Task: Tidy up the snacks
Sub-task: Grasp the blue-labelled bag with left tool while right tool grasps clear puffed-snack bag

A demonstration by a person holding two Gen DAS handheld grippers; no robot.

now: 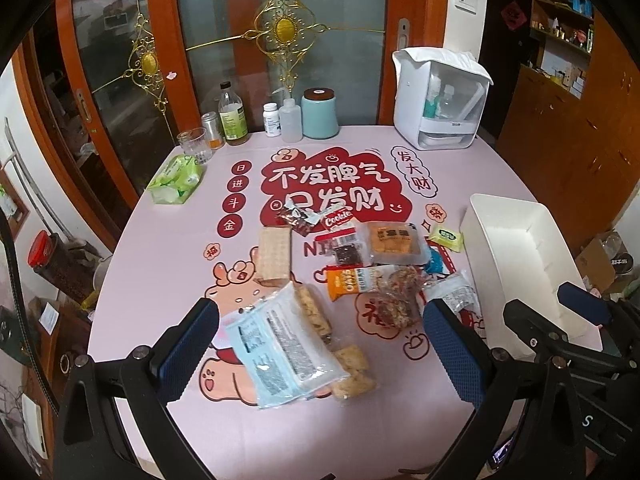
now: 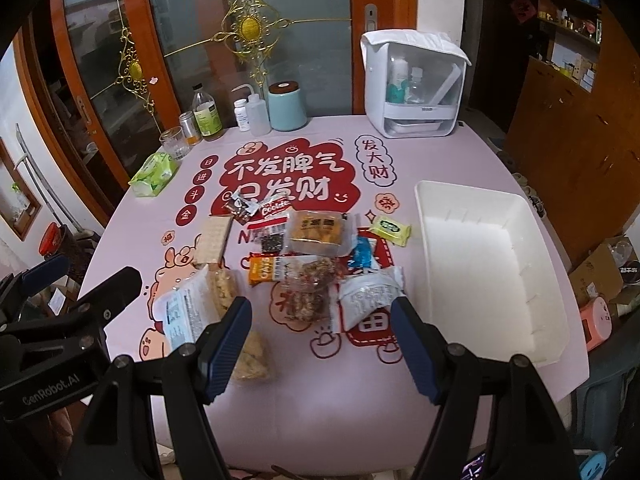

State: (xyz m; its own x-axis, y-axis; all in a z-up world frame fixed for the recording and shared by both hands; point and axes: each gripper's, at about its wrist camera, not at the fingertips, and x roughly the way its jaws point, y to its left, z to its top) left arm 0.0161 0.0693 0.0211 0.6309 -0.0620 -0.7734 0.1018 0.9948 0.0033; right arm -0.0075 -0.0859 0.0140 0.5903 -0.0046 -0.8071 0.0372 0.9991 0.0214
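While both pairs of jaws are held spread and empty above the pile, no snack is gripped yet: the left gripper [image 1: 320,344] is poised over the blue-and-white packet [image 1: 276,354], long axis running near-to-far, slightly leftward; the right gripper [image 2: 320,340] is beside it. Pinching, then carrying to the white bin [image 2: 492,280], is judged next.

The surface [image 2: 304,408] lies bare in front of the snack pile [image 2: 304,256]. The white bin [image 2: 492,264] stands open at right; bottles [image 2: 208,114] and a dispenser [image 2: 412,84] crowd the far edge.
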